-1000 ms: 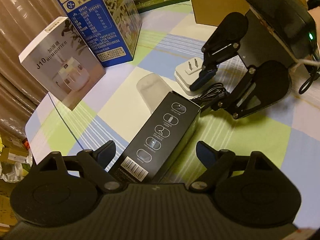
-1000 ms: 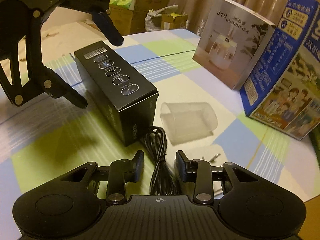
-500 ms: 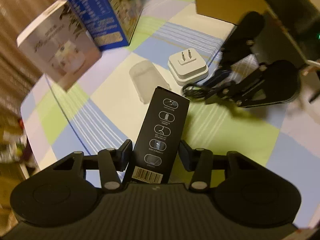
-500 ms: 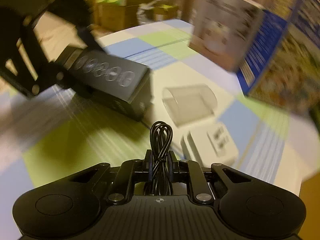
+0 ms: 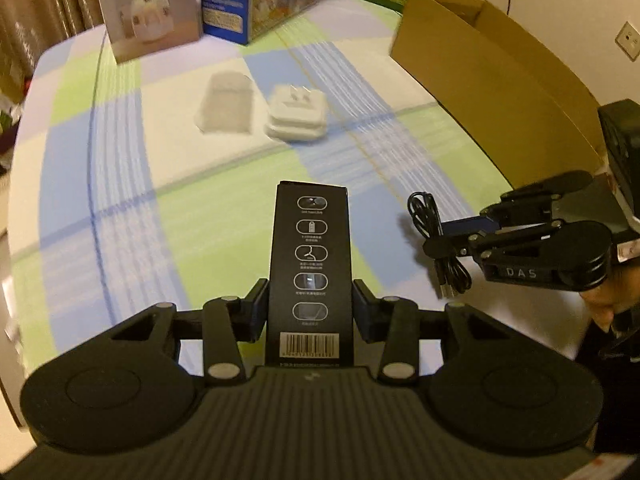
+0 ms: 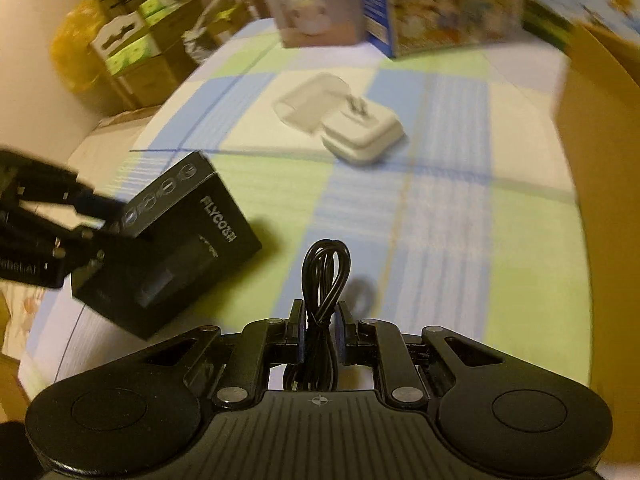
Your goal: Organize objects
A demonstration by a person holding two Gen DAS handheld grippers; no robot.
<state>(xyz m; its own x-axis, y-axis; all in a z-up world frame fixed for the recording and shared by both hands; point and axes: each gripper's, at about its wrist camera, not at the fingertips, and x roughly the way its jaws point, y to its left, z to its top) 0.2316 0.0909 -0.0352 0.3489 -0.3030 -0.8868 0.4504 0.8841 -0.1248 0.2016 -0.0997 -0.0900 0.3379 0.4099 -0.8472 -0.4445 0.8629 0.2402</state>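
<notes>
Blurred: white plug point(image 5: 296, 114) and clear cover point(image 5: 226, 104) (edges smeared)
Surface: checked cloth point(image 5: 224, 216)
Grip: my left gripper point(image 5: 310, 308) has just closed, clamping black box point(image 5: 310, 256); right gripper point(image 6: 319, 326) pinches coiled cable point(image 6: 326, 272)

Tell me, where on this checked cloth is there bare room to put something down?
The near cloth, between the white plug and the grippers, looks bare. The far edge is crowded with upright boxes; the cardboard box walls the right side.

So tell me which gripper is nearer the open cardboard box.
Right. The right gripper, shut on the coiled black cable, hangs close beside the cardboard box. The left gripper, clamping the black carton, is farther out over the checked cloth.
</notes>
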